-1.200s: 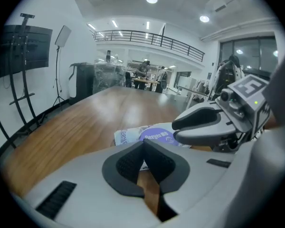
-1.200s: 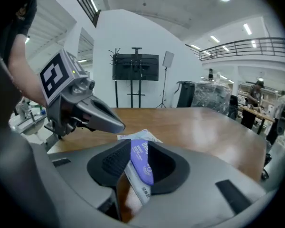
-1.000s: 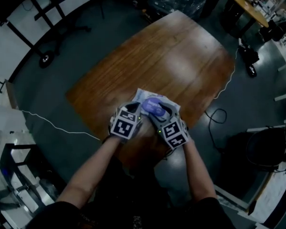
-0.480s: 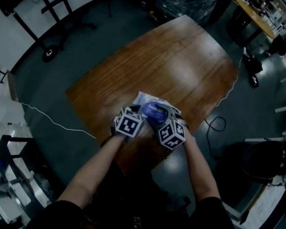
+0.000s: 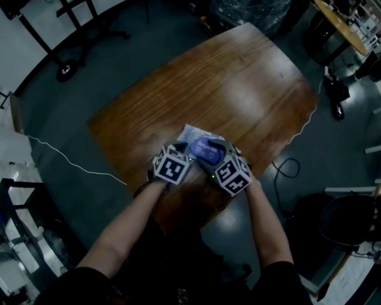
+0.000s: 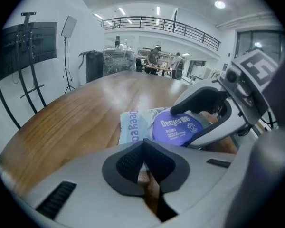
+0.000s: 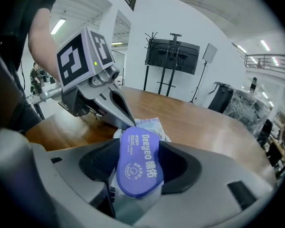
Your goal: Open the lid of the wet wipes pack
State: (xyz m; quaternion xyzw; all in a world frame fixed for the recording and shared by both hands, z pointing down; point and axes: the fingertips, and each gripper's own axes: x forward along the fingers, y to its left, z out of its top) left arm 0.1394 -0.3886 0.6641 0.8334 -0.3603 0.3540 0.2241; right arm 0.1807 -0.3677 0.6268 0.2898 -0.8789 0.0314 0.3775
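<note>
Right gripper (image 7: pixel 138 166), jaws just opening, loosely straddles the purple lid (image 7: pixel 137 148) on the wet wipes pack (image 6: pixel 133 127); left gripper (image 6: pixel 143 163) clenched, lower centre.

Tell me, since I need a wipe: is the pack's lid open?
Shut, apparently: the purple lid lies flat on the wet wipes pack; no opening shows.

From well above, the head view looks steeply down on the table (image 5: pixel 241 88). The left and right gripper views sit low, close behind their jaws, angled inward across it. All three share the wipes pack (image 5: pixel 192 135).
</note>
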